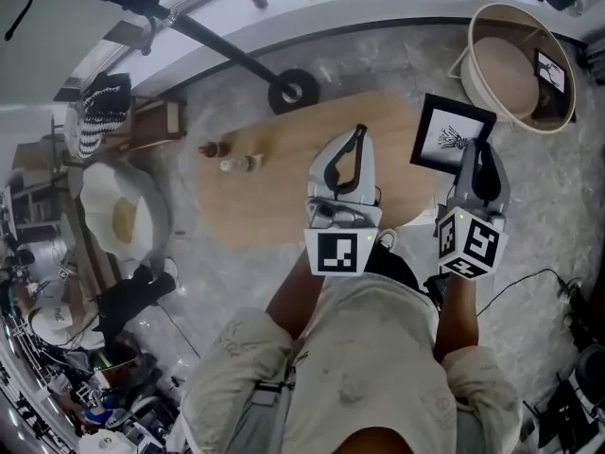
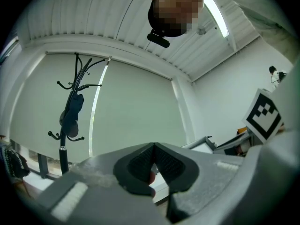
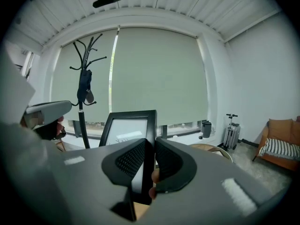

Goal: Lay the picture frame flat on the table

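A black picture frame (image 1: 446, 134) with a white print hangs tilted in the air over the right end of the oval wooden table (image 1: 265, 201). My right gripper (image 1: 470, 151) is shut on its lower right edge. In the right gripper view the frame (image 3: 125, 125) stands upright, its right edge pinched between the pads of that gripper (image 3: 150, 146). My left gripper (image 1: 355, 138) hovers over the middle of the table, left of the frame and apart from it. Its jaws (image 2: 153, 148) meet at the tips with nothing between them.
Two small bottles (image 1: 227, 157) lie on the table's left part. A black round stand base (image 1: 293, 91) sits at the far edge. A round tub (image 1: 515, 64) holding a small frame stands at the back right. A coat rack (image 3: 84, 90) stands by the window.
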`<action>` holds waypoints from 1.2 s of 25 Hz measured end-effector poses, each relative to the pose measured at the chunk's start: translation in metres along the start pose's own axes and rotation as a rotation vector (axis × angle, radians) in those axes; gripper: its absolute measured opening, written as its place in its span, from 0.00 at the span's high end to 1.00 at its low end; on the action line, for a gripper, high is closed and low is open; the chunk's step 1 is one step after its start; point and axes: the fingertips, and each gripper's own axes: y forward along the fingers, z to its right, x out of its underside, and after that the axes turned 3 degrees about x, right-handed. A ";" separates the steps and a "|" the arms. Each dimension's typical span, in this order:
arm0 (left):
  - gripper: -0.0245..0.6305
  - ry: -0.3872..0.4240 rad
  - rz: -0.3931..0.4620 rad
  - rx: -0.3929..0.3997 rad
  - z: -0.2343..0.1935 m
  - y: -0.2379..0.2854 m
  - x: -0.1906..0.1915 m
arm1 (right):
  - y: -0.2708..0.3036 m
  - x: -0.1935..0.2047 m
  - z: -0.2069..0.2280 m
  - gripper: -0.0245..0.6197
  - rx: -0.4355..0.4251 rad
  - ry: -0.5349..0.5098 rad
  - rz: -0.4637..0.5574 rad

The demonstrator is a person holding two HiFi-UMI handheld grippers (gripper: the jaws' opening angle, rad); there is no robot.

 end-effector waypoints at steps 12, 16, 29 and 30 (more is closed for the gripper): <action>0.96 -0.013 -0.055 -0.006 -0.020 0.015 0.051 | 0.050 0.086 -0.019 0.85 -0.009 0.007 -0.184; 0.96 -0.026 -0.072 -0.010 -0.027 0.017 0.066 | 0.063 0.122 -0.028 0.85 -0.015 0.014 -0.258; 0.96 -0.054 -0.117 -0.010 -0.043 0.024 0.118 | 0.098 0.236 -0.041 0.85 -0.006 0.011 -0.478; 0.96 -0.055 -0.120 -0.008 -0.043 0.025 0.123 | 0.099 0.246 -0.041 0.85 -0.004 0.013 -0.498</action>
